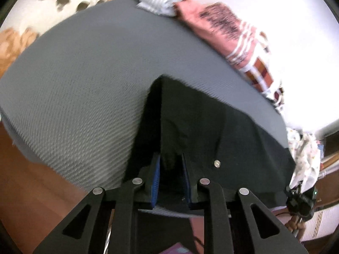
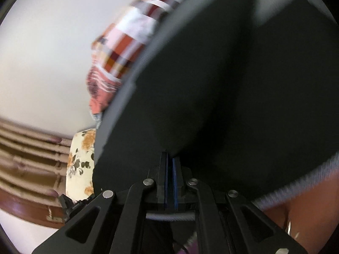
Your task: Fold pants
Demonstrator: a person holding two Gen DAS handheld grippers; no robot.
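Observation:
Dark pants point(image 1: 211, 131) lie across the near right part of a grey textured surface point(image 1: 84, 80), with a small metal button point(image 1: 217, 163) near the waist edge. My left gripper point(image 1: 172, 160) is shut on a bunched fold of the pants at that near edge. In the right wrist view the dark pants point(image 2: 222, 84) fill most of the frame. My right gripper point(image 2: 170, 158) is shut on their edge, its blue pads almost touching. The right gripper also shows in the left wrist view point(image 1: 300, 201), at the pants' right end.
A pile of clothes, pink, striped and plaid point(image 1: 228, 31), lies along the grey surface's far right edge and shows in the right wrist view point(image 2: 118, 59). A floral cushion point(image 2: 80, 165) and brown wooden furniture point(image 2: 27, 169) stand at the left. Brown floor point(image 1: 31, 180) runs below the surface.

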